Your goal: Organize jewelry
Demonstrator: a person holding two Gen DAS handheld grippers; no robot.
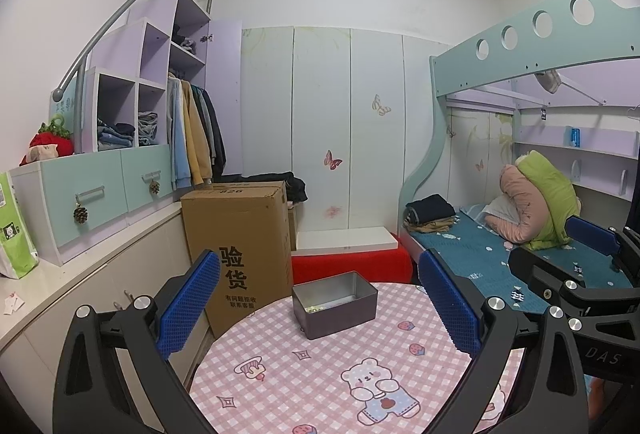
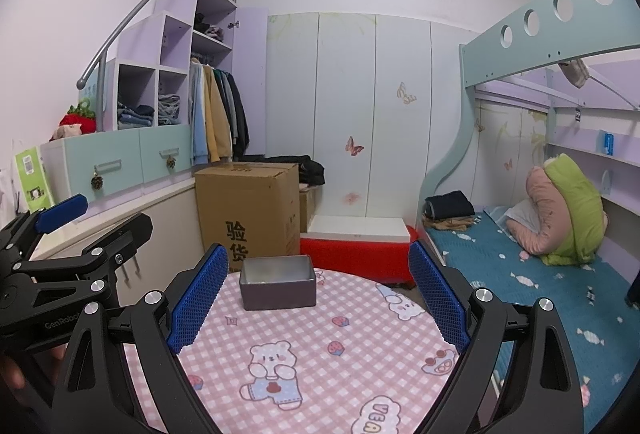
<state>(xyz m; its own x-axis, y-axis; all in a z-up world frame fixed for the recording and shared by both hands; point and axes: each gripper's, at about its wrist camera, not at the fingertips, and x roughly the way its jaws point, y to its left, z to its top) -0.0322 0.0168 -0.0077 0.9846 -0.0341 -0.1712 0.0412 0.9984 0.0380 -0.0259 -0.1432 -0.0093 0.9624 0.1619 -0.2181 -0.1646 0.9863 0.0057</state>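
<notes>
A grey metal box (image 1: 335, 304) stands open on the far side of the round table with a pink checked cloth (image 1: 320, 374). Small pieces of jewelry (image 1: 313, 308) lie inside it at the bottom. My left gripper (image 1: 320, 294) is open and empty, raised over the table with the box between its blue pads. In the right wrist view the box (image 2: 278, 288) sits ahead. My right gripper (image 2: 316, 294) is open and empty above the cloth (image 2: 320, 366). The box's contents are hidden from this side. Each gripper shows at the edge of the other's view.
A tall cardboard box (image 1: 240, 246) stands on the floor at the table's far left. A red stool with a white board (image 1: 352, 254) is behind the table. A bed (image 1: 480, 254) lies to the right, a low cabinet (image 1: 80, 274) to the left.
</notes>
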